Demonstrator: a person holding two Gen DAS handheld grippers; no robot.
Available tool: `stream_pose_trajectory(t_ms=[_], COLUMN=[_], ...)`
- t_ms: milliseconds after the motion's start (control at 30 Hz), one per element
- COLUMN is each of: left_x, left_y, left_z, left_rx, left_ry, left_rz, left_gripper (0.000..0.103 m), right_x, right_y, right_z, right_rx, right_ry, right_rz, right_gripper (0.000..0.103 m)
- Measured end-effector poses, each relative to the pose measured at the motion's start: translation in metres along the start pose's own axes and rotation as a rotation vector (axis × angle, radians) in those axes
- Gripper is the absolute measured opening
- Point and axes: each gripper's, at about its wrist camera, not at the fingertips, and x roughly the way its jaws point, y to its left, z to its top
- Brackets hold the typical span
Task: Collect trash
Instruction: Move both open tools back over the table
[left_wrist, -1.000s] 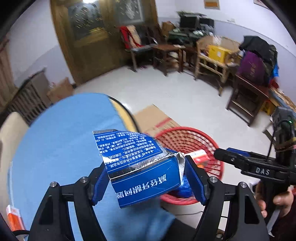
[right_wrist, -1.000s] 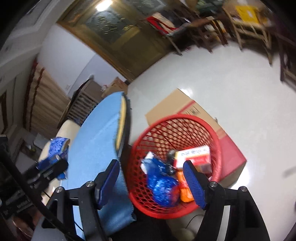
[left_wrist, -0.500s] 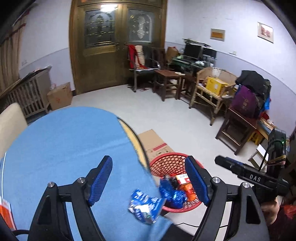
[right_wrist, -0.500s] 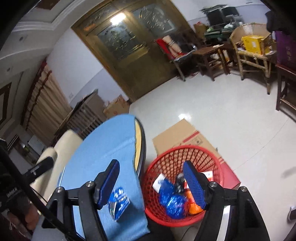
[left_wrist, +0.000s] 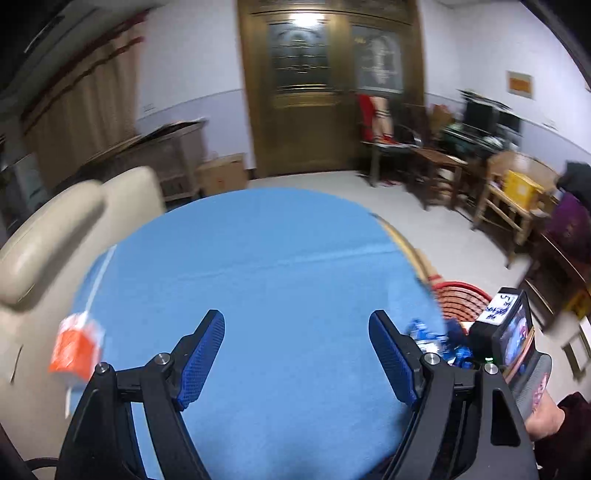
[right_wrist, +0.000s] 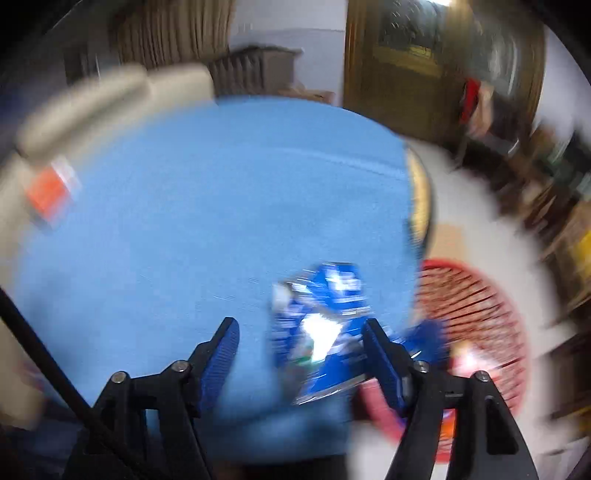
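A home living room: carved wooden double door (left_wrist: 328, 88), beige sofa (left_wrist: 74, 229), wooden chairs (left_wrist: 513, 192), curtains (left_wrist: 81, 122).

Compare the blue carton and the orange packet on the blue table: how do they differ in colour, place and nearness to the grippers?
The blue carton is blue and white; the orange packet is orange and white. The blue carton lies at the table's right edge beside the red basket; the orange packet lies at the far left edge. The blue carton sits between the open fingers of the right gripper, ungripped; the orange packet lies outside the open left gripper. Both rest on the blue table.
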Motion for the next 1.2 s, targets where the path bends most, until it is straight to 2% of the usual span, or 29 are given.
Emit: stream_pose_trajectory(t_ms=[33,67,133,167,233,300,433,567,667,733,900,1200], left_x=[-0.007,-0.012,-0.022,-0.026,-0.032,-0.036,-0.058,-0.077,-0.089,-0.097,-0.106,-0.104], left_y=[0.013,0.019,0.030,0.034,0.040,0.042,0.048,0.057,0.065,0.070,0.082,0.098], left_z=[-0.003,-0.006,-0.009,-0.011,-0.015,-0.015,-0.012,-0.011,-0.012,-0.015,-0.024,-0.031], left_rx=[-0.021,-0.033,-0.044,-0.044,-0.039,-0.046,-0.084,-0.101,-0.123,-0.134,-0.150,-0.188], left_ry=[-0.010,-0.022,-0.055,-0.067,-0.082,-0.089,-0.114,-0.126,-0.131,-0.138,-0.152,-0.154], left_rz=[0.020,0.036,0.075,0.087,0.098,0.107,0.127,0.182,0.221,0.260,0.329,0.358], left_gripper=[0.081,0.081,0.081,0.081,0.081,0.081,0.081,0.081,0.081,0.081,0.081,0.081], right_x=[0.004,0.005,-0.001,-0.008,-0.037,-0.059,-0.099,-0.149,-0.179,-0.195,-0.204,-0.192], right_y=[-0.006,-0.016,-0.063,-0.079,-0.106,-0.107,-0.081,-0.020,0.019,0.045,0.084,0.089], right_z=[-0.003,-0.005,-0.012,-0.013,-0.014,-0.006,0.017,0.045,0.058,0.063,0.055,0.050], right_rx=[0.010,0.045,0.233,0.298,0.391,0.383,0.355,0.258,0.211,0.179,0.137,0.141], right_ry=[-0.006,-0.004,0.018,0.009,-0.073,-0.113,-0.189,-0.270,-0.307,-0.318,-0.303,-0.272], right_rz=[-0.092,-0.135,-0.179,-0.163,-0.081,-0.046,0.110,0.267,0.336,0.334,0.340,0.283], right_gripper=[0.062,0.062,0.062,0.064,0.065,0.069,0.069,0.069,0.069,0.069,0.069,0.069])
